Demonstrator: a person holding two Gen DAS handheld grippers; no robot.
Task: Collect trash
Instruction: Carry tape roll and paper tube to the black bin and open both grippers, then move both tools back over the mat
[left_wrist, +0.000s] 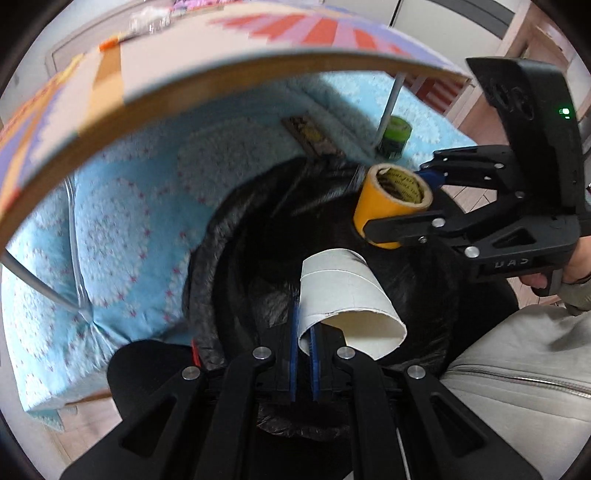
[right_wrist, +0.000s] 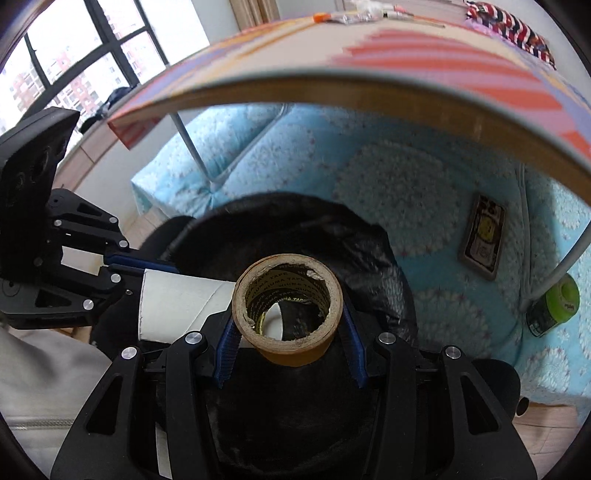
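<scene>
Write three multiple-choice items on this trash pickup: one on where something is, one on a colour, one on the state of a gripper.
1. Where is the white cardboard tube?
A. on the blue quilt
B. held over the black trash bag
C. on the tabletop

2. What colour is the outside of the tape roll in the right tongs?
A. green
B. white
C. orange-yellow

3. How do the left tongs stand?
A. shut on the tube's wall
B. wide open and empty
C. shut on the tape roll

Answers:
1. B, the tube sits in the left tongs above the black trash bag, clear of the blue quilt.
2. C, its outer band shows orange-yellow in both views; the green roll lies on the quilt by a table leg.
3. A, one blue pad is inside the tube's end and one outside, pinching the wall.
</scene>
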